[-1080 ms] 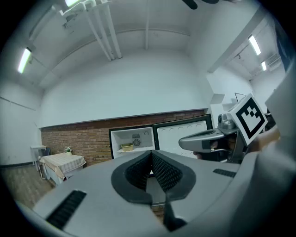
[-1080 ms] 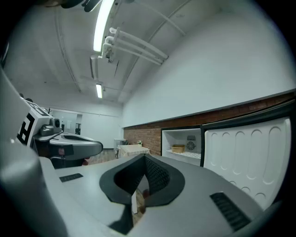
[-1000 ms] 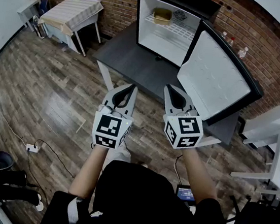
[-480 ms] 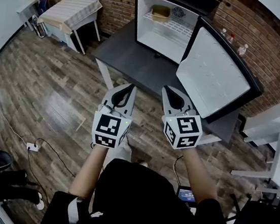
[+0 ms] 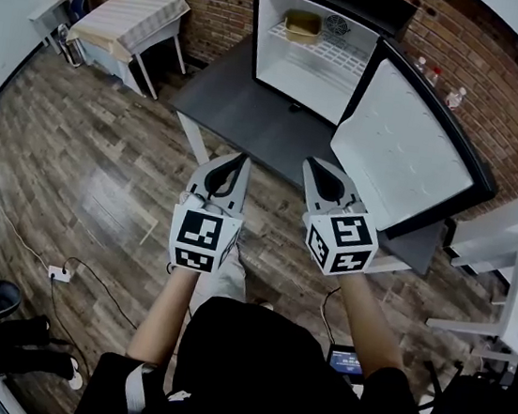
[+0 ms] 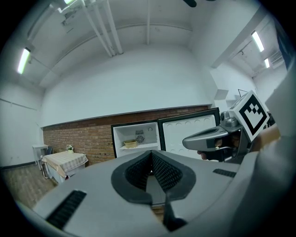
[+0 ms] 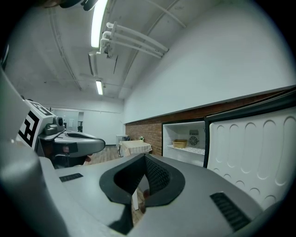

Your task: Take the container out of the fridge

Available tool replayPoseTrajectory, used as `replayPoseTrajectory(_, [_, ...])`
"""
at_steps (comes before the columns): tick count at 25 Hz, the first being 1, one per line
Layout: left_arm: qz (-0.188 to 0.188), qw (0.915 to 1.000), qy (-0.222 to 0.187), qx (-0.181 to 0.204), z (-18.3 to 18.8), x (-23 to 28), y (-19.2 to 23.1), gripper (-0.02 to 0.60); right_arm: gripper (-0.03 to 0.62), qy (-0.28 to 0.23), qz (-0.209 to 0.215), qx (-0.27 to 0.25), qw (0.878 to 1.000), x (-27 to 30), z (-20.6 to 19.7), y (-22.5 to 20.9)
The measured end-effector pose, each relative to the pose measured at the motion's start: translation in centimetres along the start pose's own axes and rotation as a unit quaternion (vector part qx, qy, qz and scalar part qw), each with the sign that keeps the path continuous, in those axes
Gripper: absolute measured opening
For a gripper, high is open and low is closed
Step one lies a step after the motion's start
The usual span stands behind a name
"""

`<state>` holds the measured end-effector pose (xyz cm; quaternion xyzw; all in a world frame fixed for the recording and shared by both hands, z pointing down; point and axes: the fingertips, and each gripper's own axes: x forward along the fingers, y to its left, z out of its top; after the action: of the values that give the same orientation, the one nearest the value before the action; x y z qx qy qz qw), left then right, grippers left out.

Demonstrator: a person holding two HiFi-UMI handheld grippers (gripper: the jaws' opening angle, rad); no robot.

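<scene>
- Two claws are mine and both are closed on nothing. The ribbed black pads of my grey plastic left gripper [image 6: 151, 153] meet at the tip, and those of my grey plastic right gripper [image 7: 144, 158] are pinched together the same way.
- Neither claw touches anything. They hang side by side in the air and point towards the fridge, above the wood-plank floor [image 5: 83, 178] at the near edge of the long dark grey table [image 5: 243, 114].
- On the far end of that table stands the small black fridge [image 5: 266, 37] with its white lining. Its white-lined door [image 5: 400, 144] is swung wide to my right.
- The shallow tan plastic container [image 5: 302, 25] sits on the white wire shelf [image 5: 331, 55], at the upper left of the fridge and well apart from both claws.
- With the door open, I judge the way in is clear, but the main work is all ahead.
- I have yet to reach in, part a claw's jaws round the container, grip it and draw it out.
</scene>
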<state>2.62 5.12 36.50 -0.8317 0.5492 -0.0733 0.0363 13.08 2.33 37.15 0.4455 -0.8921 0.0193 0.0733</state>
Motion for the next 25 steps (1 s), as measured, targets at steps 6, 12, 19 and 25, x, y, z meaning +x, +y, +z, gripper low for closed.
replayPoseTrajectory(6, [-0.014, 0.9999, 0.001, -0.005, -0.3, 3.6, 2.3, 0.014, 0.040, 0.008, -0.006, -0.002, 1.000, 3.8, 0.2, -1.4])
replayPoseTrajectory(12, [-0.026, 0.9997, 0.001, -0.004, -0.3, 7.6, 5.0, 0.014, 0.040, 0.011, -0.014, 0.004, 1.000, 8.1, 0.9, -3.4])
replayPoseTrajectory(19, [-0.032, 0.9995, 0.004, -0.005, -0.1, 11.3, 9.4, 0.014, 0.040, 0.014, -0.019, 0.007, 1.000, 13.7, 2.2, -4.6])
replayPoseTrajectory(25, [-0.046, 0.9989, 0.005, -0.007, 0.0, 13.7, 13.0, 0.014, 0.040, 0.018, -0.027, 0.012, 0.999, 17.9, 3.2, -4.8])
